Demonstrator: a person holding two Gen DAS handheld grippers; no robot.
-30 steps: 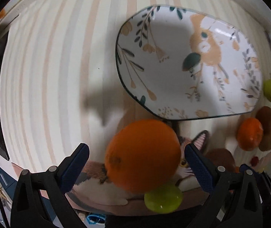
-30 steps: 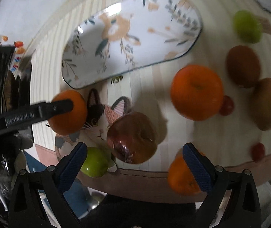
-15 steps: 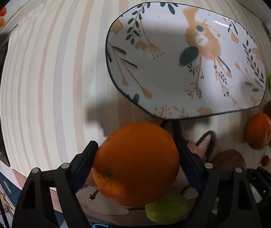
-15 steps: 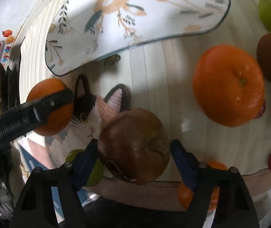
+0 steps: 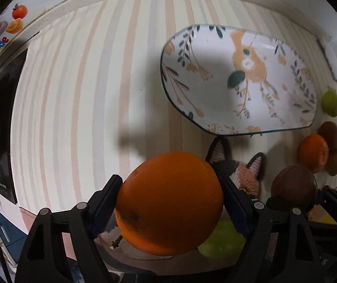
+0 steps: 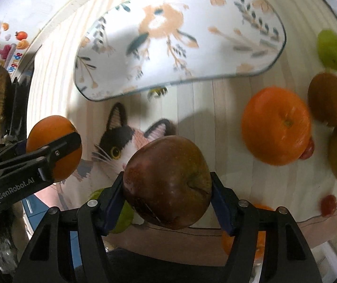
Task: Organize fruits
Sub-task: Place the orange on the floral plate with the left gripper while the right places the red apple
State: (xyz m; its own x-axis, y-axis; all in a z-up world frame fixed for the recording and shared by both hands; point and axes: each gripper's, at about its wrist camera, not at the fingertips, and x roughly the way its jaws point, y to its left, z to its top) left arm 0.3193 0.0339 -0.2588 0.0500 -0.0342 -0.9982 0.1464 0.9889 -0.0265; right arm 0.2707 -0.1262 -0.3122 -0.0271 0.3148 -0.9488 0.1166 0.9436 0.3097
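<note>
So I've got an orange (image 5: 169,204) clamped in my left claw (image 5: 170,202) and a dark red apple (image 6: 168,184) gripped in my right claw (image 6: 167,197), both lifted just off the striped surface (image 5: 74,118). The flowery plate (image 5: 239,80) sits bare toward the far edge. Another orange (image 6: 275,126), kiwis (image 6: 327,99) and a green fruit (image 6: 332,49) lie by the right edge.

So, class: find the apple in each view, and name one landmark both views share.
Left wrist view: apple at lower right, in the right gripper.
Right wrist view: apple at lower centre, between the fingers.
Shared landmark: the floral plate.
</note>
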